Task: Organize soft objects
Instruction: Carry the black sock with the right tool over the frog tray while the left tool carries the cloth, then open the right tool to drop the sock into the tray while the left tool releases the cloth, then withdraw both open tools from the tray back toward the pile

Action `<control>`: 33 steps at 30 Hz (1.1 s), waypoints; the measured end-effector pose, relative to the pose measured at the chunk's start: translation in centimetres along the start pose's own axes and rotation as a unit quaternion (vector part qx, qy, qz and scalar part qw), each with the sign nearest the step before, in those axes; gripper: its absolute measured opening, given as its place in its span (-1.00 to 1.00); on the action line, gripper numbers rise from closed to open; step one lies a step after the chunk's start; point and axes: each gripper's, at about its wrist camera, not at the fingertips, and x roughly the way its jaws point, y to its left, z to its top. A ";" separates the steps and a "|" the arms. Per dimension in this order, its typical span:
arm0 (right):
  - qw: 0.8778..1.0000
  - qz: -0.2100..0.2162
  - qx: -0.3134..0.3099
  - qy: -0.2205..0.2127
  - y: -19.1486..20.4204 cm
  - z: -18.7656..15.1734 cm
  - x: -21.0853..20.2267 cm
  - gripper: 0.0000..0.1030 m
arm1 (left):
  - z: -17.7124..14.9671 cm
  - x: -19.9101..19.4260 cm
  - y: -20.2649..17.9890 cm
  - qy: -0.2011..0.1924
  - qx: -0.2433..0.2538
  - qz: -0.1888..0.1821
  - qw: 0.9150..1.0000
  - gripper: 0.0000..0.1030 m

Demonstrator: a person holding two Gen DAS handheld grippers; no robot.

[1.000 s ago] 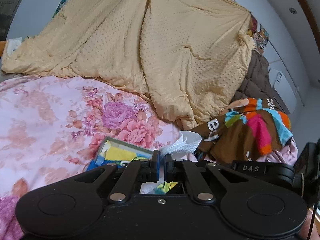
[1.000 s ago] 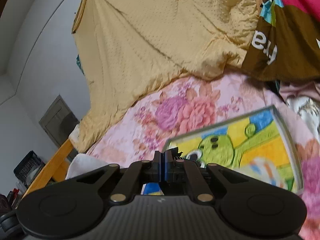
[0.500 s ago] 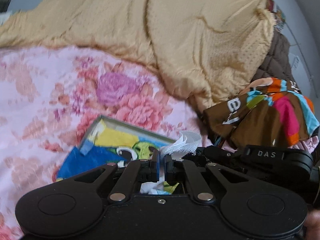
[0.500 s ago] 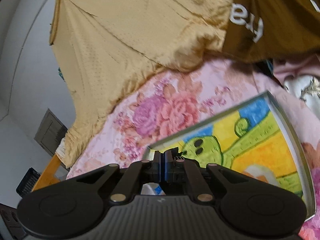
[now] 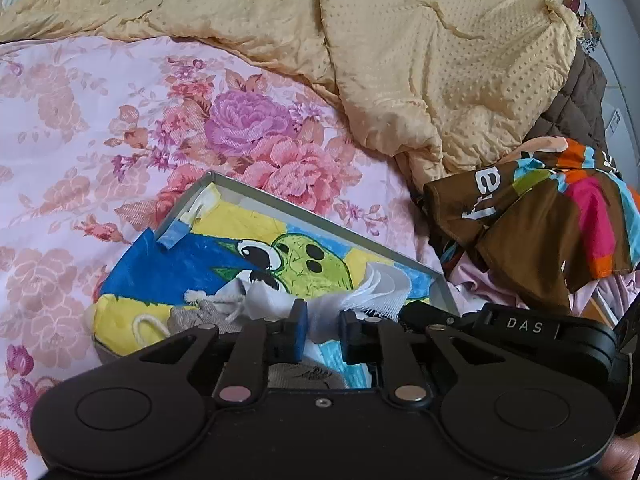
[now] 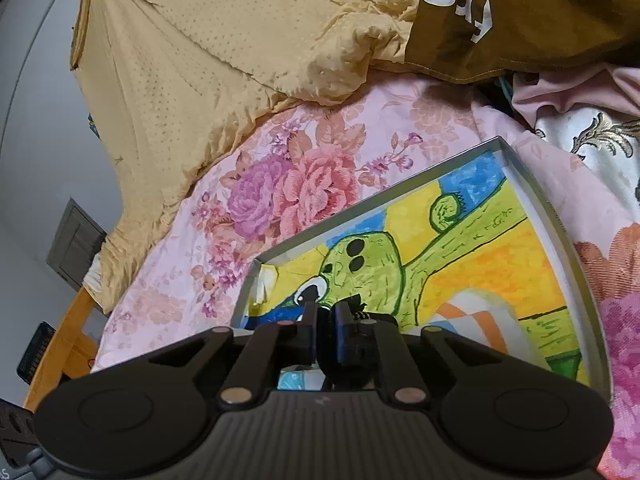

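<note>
The landmark is the box point(image 5: 224, 184), a shallow grey-rimmed tray with a green cartoon creature painted on its floor, lying on the floral sheet point(image 5: 80, 120).

Left gripper point(image 5: 323, 330): held low over the box's near edge. Its jaws are opening. A white cloth point(image 5: 360, 296) sits bunched between them; a gap shows beside the right pad, so the cloth is no longer pinched. The cloth's frayed end lies inside the box, near the corner toward the clothes pile.

A grey drawstring pouch point(image 5: 208, 312) with a white cord lies in the box, just left of the cloth.

Right gripper point(image 6: 325, 326): also low over the box's near edge, jaws opening to a narrow slot. Whether any fabric sits in that slot cannot be told; the space is dark.

Beyond the box: a yellow quilt point(image 5: 400, 40) heaped along the far side. To the right of the box, a brown garment point(image 5: 540, 216) with coloured patches and white lettering, on other clothes.
</note>
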 end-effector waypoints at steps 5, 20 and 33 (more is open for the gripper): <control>0.999 -0.023 -0.032 -0.001 1.3 -0.1 -0.9 -0.40 | -0.1 -1.1 0.0 -0.001 0.000 0.006 1.000 -0.19; 0.983 -0.074 -0.155 -0.065 6.9 -1.7 -8.9 0.63 | 0.0 -7.8 -1.8 -0.041 0.032 0.014 0.999 0.46; 0.976 -0.075 -0.184 -0.085 8.2 -5.4 -15.3 0.97 | -2.9 -15.8 -1.2 -0.053 0.046 0.032 0.997 0.88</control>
